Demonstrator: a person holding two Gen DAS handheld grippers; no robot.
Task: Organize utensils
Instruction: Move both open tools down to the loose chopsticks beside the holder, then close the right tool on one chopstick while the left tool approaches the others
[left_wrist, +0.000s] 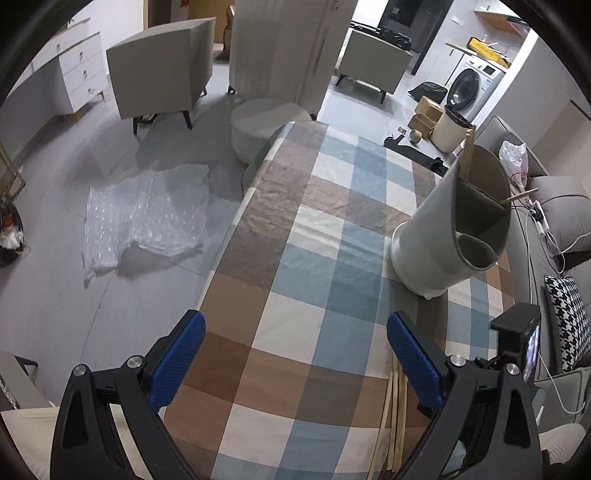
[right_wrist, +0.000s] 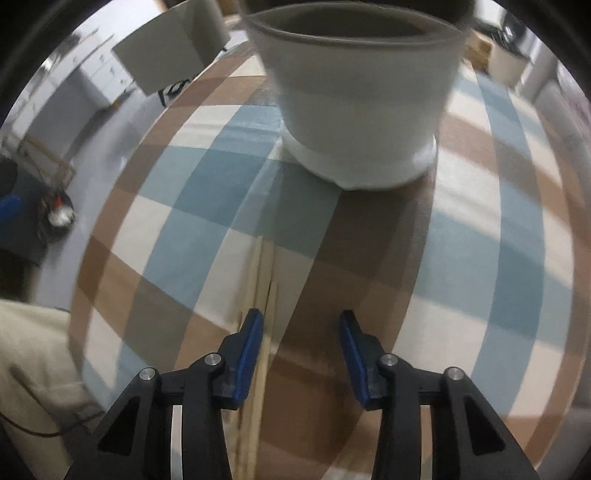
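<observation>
**Clerk:** Item one, the tools. State?

**Me:** My left gripper (left_wrist: 295, 358): blue ribbed pads spread wide, nothing between them, hanging over the checked tablecloth (left_wrist: 317, 229). My right gripper (right_wrist: 301, 350): jaws also apart and holding nothing, low over the cloth, facing the holder.

**Clerk:** Item two, the utensils.

**Me:** Chopsticks (right_wrist: 264, 295), pale wood, thin and straight, several lying side by side on the cloth. They run past the inner face of my right gripper's left finger; whether they touch it I cannot tell. In the left wrist view the same bundle lies just beside my right-hand pad. Two more sticks (left_wrist: 467, 151) already stand in the holder, leaning on its rim.

**Clerk:** Item three, the holder.

**Me:** Utensil holder (left_wrist: 443, 229), tall grey cylinder, matte wall, brown divided interior, white foot. It stands upright on the cloth, ahead of the loose sticks and apart from them.

**Clerk:** Risks?

**Me:** In my judgement, three. The sticks sit off-centre in my right jaws, so closing here may catch one and flick the rest. Smooth round wood on soft fabric rolls easily, and the cloth may bunch under a low pinch. The holder is tall on a narrow foot: a knock from a long stick at the rim could tip it.

**Clerk:** Sharpness of record?

**Me:** The right wrist view is blurred; the stick count is uncertain.
</observation>
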